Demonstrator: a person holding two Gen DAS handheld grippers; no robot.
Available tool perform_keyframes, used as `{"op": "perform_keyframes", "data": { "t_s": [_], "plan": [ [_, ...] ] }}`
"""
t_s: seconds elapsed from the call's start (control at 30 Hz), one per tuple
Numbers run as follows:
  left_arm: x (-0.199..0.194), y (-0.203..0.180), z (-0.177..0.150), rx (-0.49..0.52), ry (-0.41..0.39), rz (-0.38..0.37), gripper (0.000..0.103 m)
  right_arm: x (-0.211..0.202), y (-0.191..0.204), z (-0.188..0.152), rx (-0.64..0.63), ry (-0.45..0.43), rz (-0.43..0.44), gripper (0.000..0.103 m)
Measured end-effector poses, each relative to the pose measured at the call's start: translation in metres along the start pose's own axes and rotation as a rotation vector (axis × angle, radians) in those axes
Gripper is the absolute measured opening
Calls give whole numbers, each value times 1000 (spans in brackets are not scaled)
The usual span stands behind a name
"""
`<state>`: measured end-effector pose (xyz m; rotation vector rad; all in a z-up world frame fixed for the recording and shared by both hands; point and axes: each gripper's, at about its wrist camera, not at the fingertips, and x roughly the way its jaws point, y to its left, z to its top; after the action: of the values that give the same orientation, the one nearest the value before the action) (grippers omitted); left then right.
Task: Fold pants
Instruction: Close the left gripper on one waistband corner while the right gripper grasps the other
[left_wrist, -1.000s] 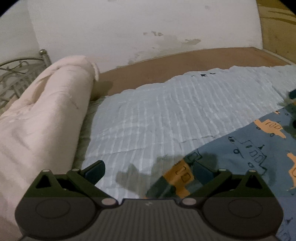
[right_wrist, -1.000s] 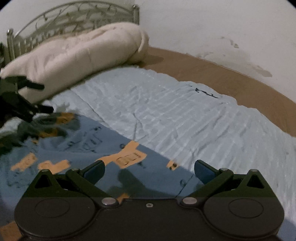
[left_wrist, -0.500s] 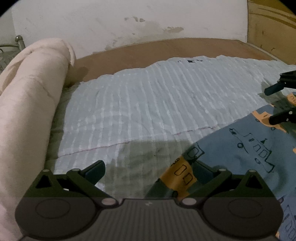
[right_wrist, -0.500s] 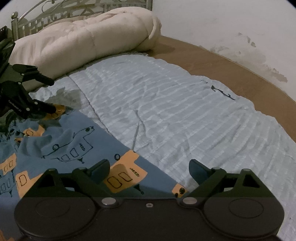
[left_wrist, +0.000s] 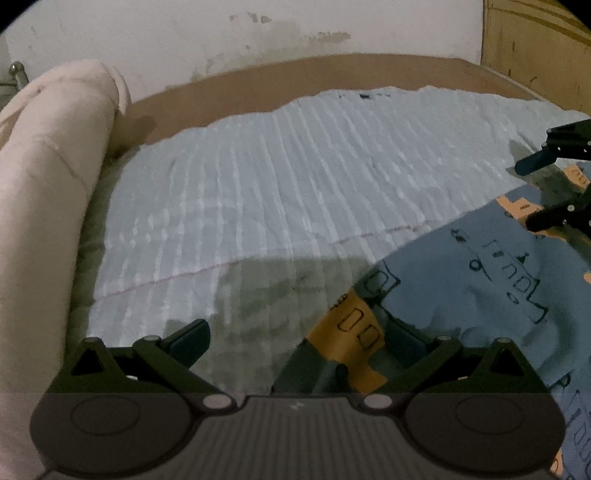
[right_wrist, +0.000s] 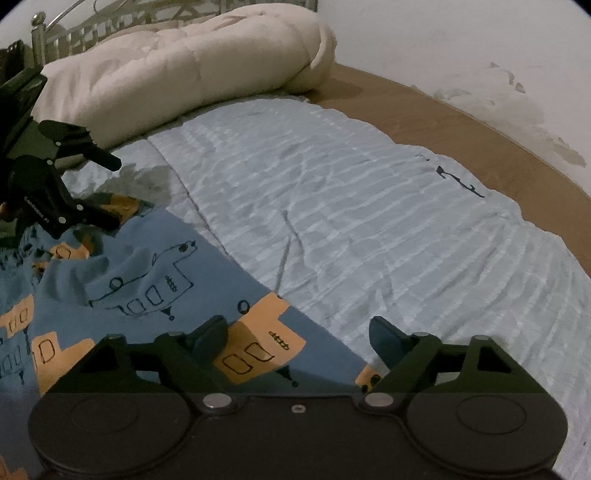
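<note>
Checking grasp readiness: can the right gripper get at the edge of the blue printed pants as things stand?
Probably yes. The right gripper is open right over the pants edge on the light blue sheet, with nothing between.

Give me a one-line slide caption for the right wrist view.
Open right tongs poised over the edge of blue printed pants on a pale striped bedspread, left tongs opposite.
</note>
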<state>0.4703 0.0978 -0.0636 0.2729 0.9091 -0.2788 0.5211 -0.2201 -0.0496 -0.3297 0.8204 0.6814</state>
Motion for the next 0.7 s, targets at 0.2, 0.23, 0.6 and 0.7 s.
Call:
{"op": "perform_keyframes", "data": {
  "t_s": [0.2, 0.23, 0.6, 0.7],
  "plan": [
    [3, 1, -3, -17, 7, -17, 98, 8, 15, 0, -79, 29, -37, 74],
    [3, 1, -3, -15, 7, -16, 98, 9, 16, 0, -82, 30, -37, 74],
    [4, -1, -3, -8, 13, -5, 99, 9, 17, 0, -86, 31, -43, 74],
    [4, -2, -2, -11, 22, -7, 96, 10, 18, 0, -87, 35, -43, 74]
  ]
}}
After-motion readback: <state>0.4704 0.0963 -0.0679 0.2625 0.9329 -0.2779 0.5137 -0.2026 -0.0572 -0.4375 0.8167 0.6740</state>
